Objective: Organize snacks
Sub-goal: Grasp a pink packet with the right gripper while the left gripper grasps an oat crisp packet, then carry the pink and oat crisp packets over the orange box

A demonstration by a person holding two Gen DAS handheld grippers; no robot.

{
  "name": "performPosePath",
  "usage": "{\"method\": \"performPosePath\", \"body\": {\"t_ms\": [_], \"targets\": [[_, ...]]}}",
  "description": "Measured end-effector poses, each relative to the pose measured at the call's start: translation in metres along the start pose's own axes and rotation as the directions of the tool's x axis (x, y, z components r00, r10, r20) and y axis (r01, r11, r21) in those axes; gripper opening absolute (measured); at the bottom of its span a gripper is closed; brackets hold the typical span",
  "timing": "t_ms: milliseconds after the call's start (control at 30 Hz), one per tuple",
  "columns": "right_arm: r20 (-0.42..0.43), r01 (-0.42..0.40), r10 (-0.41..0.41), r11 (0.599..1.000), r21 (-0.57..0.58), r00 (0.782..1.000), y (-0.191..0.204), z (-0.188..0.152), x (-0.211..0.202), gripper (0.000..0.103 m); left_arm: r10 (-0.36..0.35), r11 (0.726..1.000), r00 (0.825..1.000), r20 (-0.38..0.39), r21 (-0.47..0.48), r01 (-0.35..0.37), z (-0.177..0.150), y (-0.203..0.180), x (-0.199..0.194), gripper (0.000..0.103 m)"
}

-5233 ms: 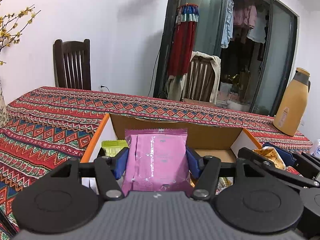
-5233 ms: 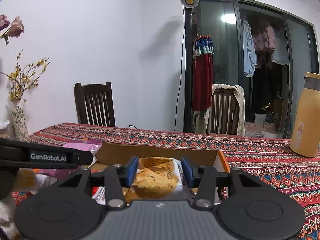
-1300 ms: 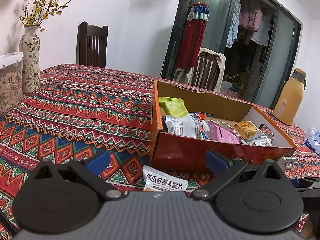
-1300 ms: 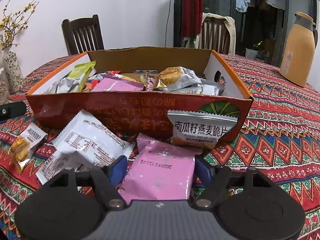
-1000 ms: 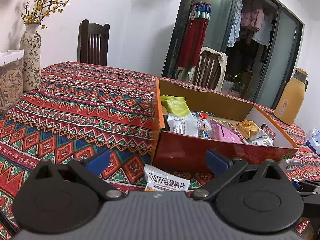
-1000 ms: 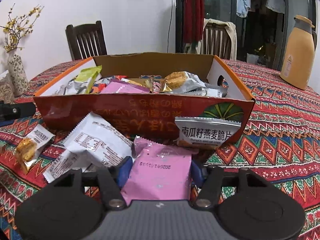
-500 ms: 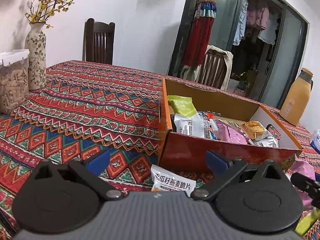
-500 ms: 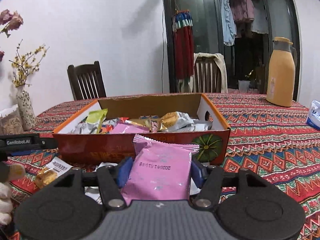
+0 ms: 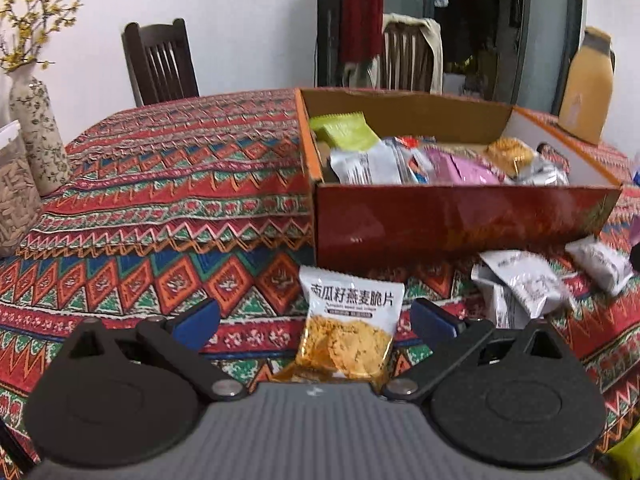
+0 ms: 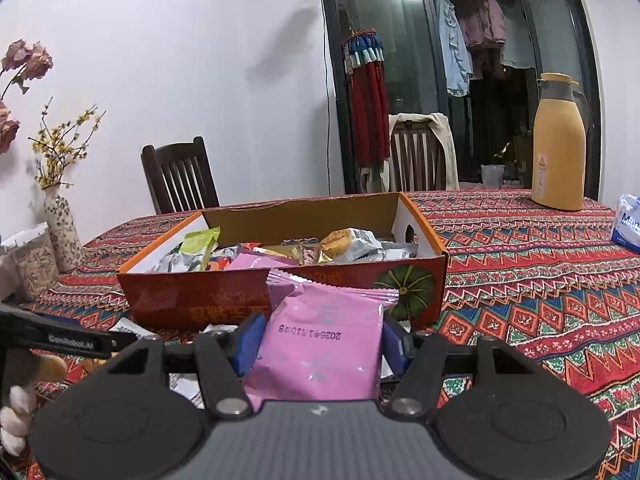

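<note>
While the right gripper is clamping an upright pink packet, the left gripper is gaping wide around a pumpkin-oat packet lying lengthwise toward the box.

We see home dining room: patterned tablecloth, wooden chairs centre, laundry hanging upper right.

Open cloth is lying free left of the box; loose packets are crowding its front wall.
</note>
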State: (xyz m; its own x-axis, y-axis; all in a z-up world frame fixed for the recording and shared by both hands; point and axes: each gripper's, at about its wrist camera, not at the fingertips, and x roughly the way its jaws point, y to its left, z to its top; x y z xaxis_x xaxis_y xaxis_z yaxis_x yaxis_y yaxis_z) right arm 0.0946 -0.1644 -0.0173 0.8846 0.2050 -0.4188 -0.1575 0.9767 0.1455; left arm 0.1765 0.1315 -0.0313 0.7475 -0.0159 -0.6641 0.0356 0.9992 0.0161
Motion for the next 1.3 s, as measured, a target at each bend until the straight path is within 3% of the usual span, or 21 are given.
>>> {"method": "performPosePath", "body": {"t_ms": [67,100,133,167,200,233,467,667,1033,1300], "targets": [[-0.002,-0.001,0.001,1.000,0.007,1.000,-0.002,-0.001,0.000,0.061,-0.004,1.000,1.000,-0.015,-0.004,0.004,-0.002,0.000,0.004,0.102],[-0.002,-0.001,0.001,1.000,0.011,1.000,-0.002,-0.001,0.000,0.061,-0.017,1.000,0.999,-0.028,-0.007,0.017,-0.002,0.001,0.006,0.092],[-0.003,-0.001,0.001,1.000,0.013,1.000,-0.003,-0.001,0.001,0.061,-0.032,0.999,0.999,-0.042,-0.012,0.031,-0.002,0.001,0.007,0.073],[-0.003,-0.002,0.002,1.000,0.013,1.000,-0.003,-0.001,0.000,0.061,-0.032,0.999,0.999,-0.041,-0.009,0.032,-0.002,0.001,0.006,0.070],[-0.002,-0.003,0.003,1.000,0.013,1.000,-0.003,-0.002,0.000,0.061,-0.038,0.999,0.999,-0.038,-0.006,0.038,-0.002,0.000,0.005,0.053],[-0.001,-0.005,0.005,1.000,0.013,1.000,-0.004,-0.002,0.000,0.061,-0.050,0.999,0.998,-0.034,-0.007,0.050,-0.002,0.000,0.003,0.045],[-0.005,-0.013,0.013,1.000,0.012,1.000,-0.003,-0.002,0.001,0.061,-0.038,0.999,0.999,0.015,-0.006,0.038,-0.004,-0.003,-0.014,0.043],[0.014,-0.009,0.009,1.000,0.008,1.000,-0.004,0.003,0.000,0.061,-0.050,0.999,0.993,0.108,-0.012,0.051,0.003,-0.006,-0.042,0.043],[0.115,-0.004,0.008,0.999,-0.034,0.993,-0.001,0.035,0.002,0.061,-0.085,0.995,0.956,0.280,-0.027,0.097,0.055,-0.025,-0.074,0.043],[0.184,-0.008,0.018,0.998,-0.056,0.983,0.002,0.077,0.026,0.061,-0.076,0.991,0.929,0.361,-0.076,0.110,0.093,-0.035,-0.075,0.043]]}}
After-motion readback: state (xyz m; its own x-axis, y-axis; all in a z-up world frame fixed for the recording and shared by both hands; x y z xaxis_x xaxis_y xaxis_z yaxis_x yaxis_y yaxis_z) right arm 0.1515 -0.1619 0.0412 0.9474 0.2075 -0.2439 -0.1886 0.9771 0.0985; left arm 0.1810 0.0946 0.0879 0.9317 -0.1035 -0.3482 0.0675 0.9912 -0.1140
